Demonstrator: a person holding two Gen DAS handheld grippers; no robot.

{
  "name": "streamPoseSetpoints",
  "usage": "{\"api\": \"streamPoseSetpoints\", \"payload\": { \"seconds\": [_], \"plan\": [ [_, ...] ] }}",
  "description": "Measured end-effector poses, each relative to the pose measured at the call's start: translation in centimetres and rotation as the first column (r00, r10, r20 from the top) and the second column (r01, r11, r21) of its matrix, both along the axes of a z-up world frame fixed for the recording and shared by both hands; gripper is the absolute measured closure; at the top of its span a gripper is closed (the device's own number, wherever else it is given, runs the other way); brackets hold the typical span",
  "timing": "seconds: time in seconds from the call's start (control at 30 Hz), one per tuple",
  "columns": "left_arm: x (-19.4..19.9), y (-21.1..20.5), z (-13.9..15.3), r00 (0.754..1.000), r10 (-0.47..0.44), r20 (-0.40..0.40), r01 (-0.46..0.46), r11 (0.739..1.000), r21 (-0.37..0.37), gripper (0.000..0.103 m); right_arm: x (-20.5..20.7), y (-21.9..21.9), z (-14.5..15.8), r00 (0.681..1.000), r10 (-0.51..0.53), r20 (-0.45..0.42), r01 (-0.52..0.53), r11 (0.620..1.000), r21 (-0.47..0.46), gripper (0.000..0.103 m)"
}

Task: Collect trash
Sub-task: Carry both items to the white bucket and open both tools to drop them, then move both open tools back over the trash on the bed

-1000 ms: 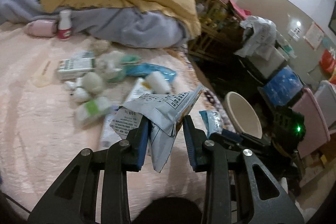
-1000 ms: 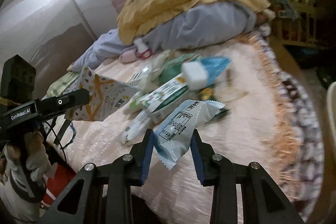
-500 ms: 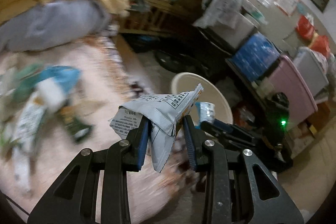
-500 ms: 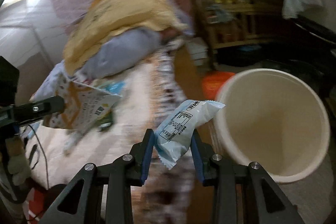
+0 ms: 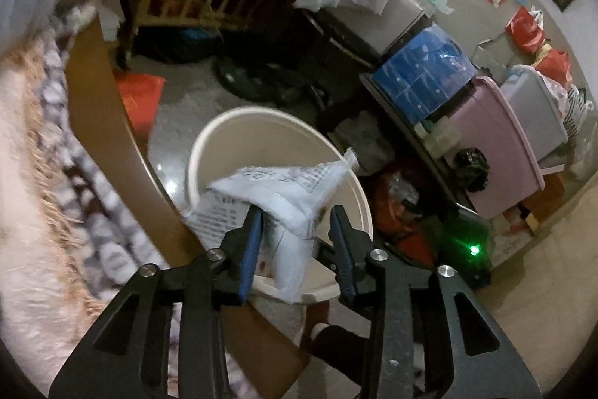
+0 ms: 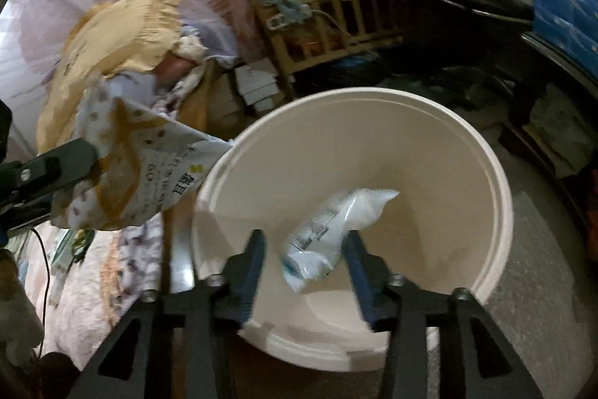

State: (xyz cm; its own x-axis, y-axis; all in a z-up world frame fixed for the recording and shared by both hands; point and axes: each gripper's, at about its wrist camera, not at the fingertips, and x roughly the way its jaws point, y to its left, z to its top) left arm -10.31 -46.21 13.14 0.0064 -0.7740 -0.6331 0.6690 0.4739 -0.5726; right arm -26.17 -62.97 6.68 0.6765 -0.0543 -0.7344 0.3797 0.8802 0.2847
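Observation:
A cream bucket [image 6: 467,152] stands on the floor beside the bed; it also shows in the left wrist view [image 5: 231,126]. My right gripper [image 6: 306,249] is open over the bucket, and a white-blue snack packet [image 6: 332,227] hangs free between its fingers, inside the bucket's mouth. My left gripper [image 5: 295,230] is over the bucket's near rim with its jaws parted, and a crumpled white printed wrapper [image 5: 276,189] sits loose between them. The same wrapper, yellow and white on its other face, shows in the right wrist view [image 6: 134,167] at the bucket's left rim.
The bed with its pink fringed cover [image 5: 33,174] and brown wooden edge [image 5: 97,107] lies to the left. A wooden crib [image 6: 321,10] stands behind the bucket. Stacked blue, pink and grey storage boxes [image 5: 486,122] line the right wall.
Both grippers swung from the bed to over the bucket. The right gripper opened and let go of the snack packet. The left jaws widened around the wrapper.

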Motion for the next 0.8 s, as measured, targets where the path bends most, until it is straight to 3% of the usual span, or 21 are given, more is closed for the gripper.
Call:
{"api": "streamPoseSetpoints", "payload": {
  "seconds": [0.07,0.27,0.37,0.5,0.73,0.8],
  "plan": [
    [0.2,-0.2,-0.7,0.999,0.008,-0.031,-0.008,1.000,0.017,0.051,-0.4,-0.3,-0.2,1.000,-0.004,-0.001,0.004,1.000,0.017,0.056],
    [-0.4,2.3,-0.1,0.999,0.032,0.027,-0.033,0.998,0.050,0.050,-0.8,0.5,0.0,1.000,0.008,-0.001,-0.008,1.000,0.021,0.056],
    [-0.8,4.2,0.6,0.993,0.066,0.096,-0.074,0.994,0.081,0.050,-0.7,1.7,0.5,1.000,0.024,0.004,-0.024,1.000,0.016,0.056],
    [-1.2,8.1,1.3,0.967,0.140,0.213,-0.170,0.977,0.129,0.050,-0.4,3.8,1.1,0.998,0.053,0.017,-0.053,0.998,0.013,0.055],
    [-1.6,13.9,1.1,0.913,0.253,0.321,-0.318,0.933,0.167,0.050,0.7,9.0,2.6,0.989,0.139,0.045,-0.139,0.990,-0.003,0.055],
    [-1.7,15.3,1.2,0.898,0.269,0.349,-0.347,0.920,0.182,0.050,1.2,10.6,3.1,0.985,0.166,0.054,-0.165,0.986,-0.009,0.045]
  ]
}}
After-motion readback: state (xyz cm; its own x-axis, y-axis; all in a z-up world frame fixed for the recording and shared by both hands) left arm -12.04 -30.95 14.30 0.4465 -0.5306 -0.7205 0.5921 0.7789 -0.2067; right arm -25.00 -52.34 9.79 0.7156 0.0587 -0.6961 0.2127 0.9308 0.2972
